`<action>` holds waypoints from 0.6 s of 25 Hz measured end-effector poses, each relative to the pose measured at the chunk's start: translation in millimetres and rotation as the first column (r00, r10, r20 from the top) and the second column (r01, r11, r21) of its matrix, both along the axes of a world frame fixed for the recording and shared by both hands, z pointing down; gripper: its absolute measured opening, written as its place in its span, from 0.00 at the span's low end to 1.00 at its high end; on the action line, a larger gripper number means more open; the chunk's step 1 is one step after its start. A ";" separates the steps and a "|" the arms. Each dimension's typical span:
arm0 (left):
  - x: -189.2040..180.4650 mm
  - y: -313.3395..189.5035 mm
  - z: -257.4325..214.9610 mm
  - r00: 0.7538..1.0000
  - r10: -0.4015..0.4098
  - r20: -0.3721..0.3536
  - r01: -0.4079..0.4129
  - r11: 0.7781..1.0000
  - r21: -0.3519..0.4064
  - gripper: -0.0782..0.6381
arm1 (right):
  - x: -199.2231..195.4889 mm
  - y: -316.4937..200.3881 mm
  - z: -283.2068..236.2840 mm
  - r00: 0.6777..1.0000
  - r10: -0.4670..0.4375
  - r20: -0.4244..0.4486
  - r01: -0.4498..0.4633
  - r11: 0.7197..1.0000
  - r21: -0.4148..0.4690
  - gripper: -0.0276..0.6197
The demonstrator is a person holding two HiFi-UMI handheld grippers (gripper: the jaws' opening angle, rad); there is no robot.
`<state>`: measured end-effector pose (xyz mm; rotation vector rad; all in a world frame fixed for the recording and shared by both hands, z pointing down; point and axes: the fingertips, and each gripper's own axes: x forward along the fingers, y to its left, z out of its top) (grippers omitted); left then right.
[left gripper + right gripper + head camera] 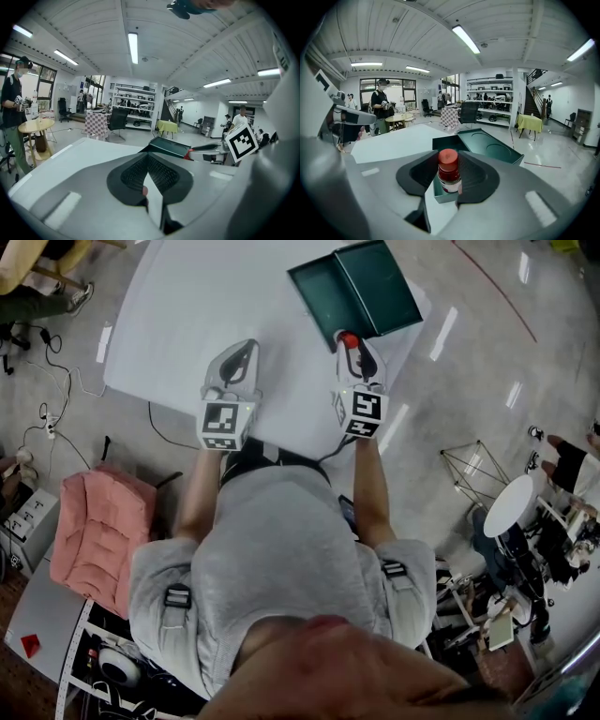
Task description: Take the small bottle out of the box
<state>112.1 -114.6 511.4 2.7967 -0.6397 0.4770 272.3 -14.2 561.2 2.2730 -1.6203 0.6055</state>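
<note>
The small bottle (449, 177), dark red with a red cap (349, 338), stands upright between the pads of my right gripper (449, 165), which is shut on it. It hangs at the near corner of the open green box (330, 289), whose lid (380, 282) lies flat to the right. In the right gripper view the box (487, 146) lies just behind the bottle. My left gripper (247, 349) hovers over the white table (187, 306), left of the box. Its jaws (149, 157) meet at the tips with nothing between them.
The table's near edge runs just under both grippers. A pink cushioned seat (98, 531) and cables lie on the floor at the left. A person (11, 103) stands by a small round table (37, 125) beyond the far left corner.
</note>
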 end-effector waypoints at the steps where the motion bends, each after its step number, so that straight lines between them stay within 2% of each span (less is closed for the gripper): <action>1: -2.4 0.3 -2.0 1.000 -0.002 -0.003 0.002 1.000 0.003 0.13 | -0.9 -0.1 -3.1 1.000 0.001 -0.004 -0.001 1.000 0.005 0.25; 15: -45.2 4.0 -34.6 0.998 -0.048 -0.051 0.051 0.998 0.048 0.13 | -34.3 -7.9 -53.3 0.997 -0.040 -0.063 0.045 0.996 0.079 0.25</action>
